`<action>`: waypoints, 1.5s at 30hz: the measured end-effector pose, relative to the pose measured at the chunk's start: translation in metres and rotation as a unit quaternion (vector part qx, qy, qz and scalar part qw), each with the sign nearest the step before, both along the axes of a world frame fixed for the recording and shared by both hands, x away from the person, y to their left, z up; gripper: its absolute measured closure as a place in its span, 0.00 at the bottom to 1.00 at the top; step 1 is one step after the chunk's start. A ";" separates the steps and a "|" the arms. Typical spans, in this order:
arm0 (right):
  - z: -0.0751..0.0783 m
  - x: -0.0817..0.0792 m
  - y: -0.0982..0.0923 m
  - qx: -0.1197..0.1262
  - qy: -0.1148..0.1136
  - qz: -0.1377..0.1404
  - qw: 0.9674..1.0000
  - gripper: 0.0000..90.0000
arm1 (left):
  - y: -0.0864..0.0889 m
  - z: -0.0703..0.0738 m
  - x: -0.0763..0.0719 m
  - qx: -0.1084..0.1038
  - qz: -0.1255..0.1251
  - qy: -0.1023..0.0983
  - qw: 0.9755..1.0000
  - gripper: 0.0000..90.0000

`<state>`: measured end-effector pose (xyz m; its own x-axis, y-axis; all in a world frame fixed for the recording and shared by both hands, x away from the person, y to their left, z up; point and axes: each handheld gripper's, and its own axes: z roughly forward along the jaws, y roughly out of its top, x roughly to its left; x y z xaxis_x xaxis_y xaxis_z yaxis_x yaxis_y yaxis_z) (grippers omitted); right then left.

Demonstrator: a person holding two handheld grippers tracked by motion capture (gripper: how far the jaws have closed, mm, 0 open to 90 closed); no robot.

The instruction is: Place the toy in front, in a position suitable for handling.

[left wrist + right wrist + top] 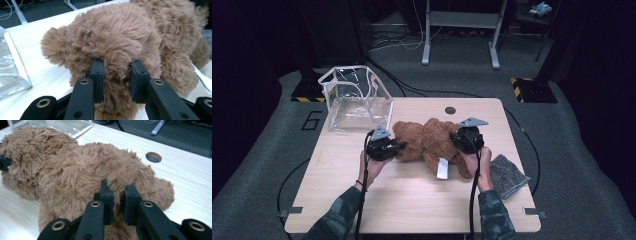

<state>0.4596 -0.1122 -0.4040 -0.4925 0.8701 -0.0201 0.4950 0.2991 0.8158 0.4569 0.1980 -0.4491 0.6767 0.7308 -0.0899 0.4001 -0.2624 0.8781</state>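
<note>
Where the pale wooden counter (362,200) begins at my left, a clear plastic bag with white trim (357,100) stands open at the far corner, just beyond my left hand (372,167). My left tongs (398,146) are closed on a tuft of the brown plush teddy bear (429,142); in the left gripper view the black pads press into the fur of its rounded end (116,67), with pile bulging between them. No earlier opening is assessed here; the hold looks firm.

The bear lies on its side at mid-counter, its long axis running across the counter from my left tongs to my right, with a white sewn-in label (442,168) trailing toward me. My right tongs (458,139) are pinched nearly shut on a small projecting limb or ear of the bear (120,176); which of the two I cannot tell. A dark grey speckled pouch (507,175) lies flat beside my right hand (476,165), apart from the bear.

Judgement: both ends are gripped, so the bear spans the two tongs. The bag lies left and beyond, nearer my left hand, so any carry toward it would lead with the left end. The right hold is on thin material and could slip.
</note>
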 end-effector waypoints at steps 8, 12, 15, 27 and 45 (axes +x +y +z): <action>0.008 -0.022 0.006 -0.002 -0.002 0.006 1.000 0.90 | 0.007 0.006 -0.021 0.001 -0.006 0.002 1.000 0.77; 0.006 -0.031 0.009 -0.003 0.001 0.010 1.000 0.90 | 0.009 0.002 -0.030 0.006 -0.005 0.010 1.000 0.77; 0.002 -0.036 0.011 -0.007 0.002 0.013 1.000 0.90 | 0.010 -0.003 -0.036 0.015 -0.007 0.009 1.000 0.77; -0.024 -0.028 0.006 -0.002 0.024 -0.015 1.000 0.76 | 0.008 -0.018 -0.039 0.012 0.003 -0.005 1.000 0.60; -0.025 -0.057 -0.058 0.005 0.030 -0.051 0.998 0.14 | 0.023 -0.044 -0.056 0.051 0.006 0.016 0.999 0.26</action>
<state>0.4028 -0.1704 -0.4292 -0.4007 0.9161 0.0163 0.5703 0.2355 0.7870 0.4007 0.2210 -0.4933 0.6660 0.7451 -0.0358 0.4307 -0.3448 0.8340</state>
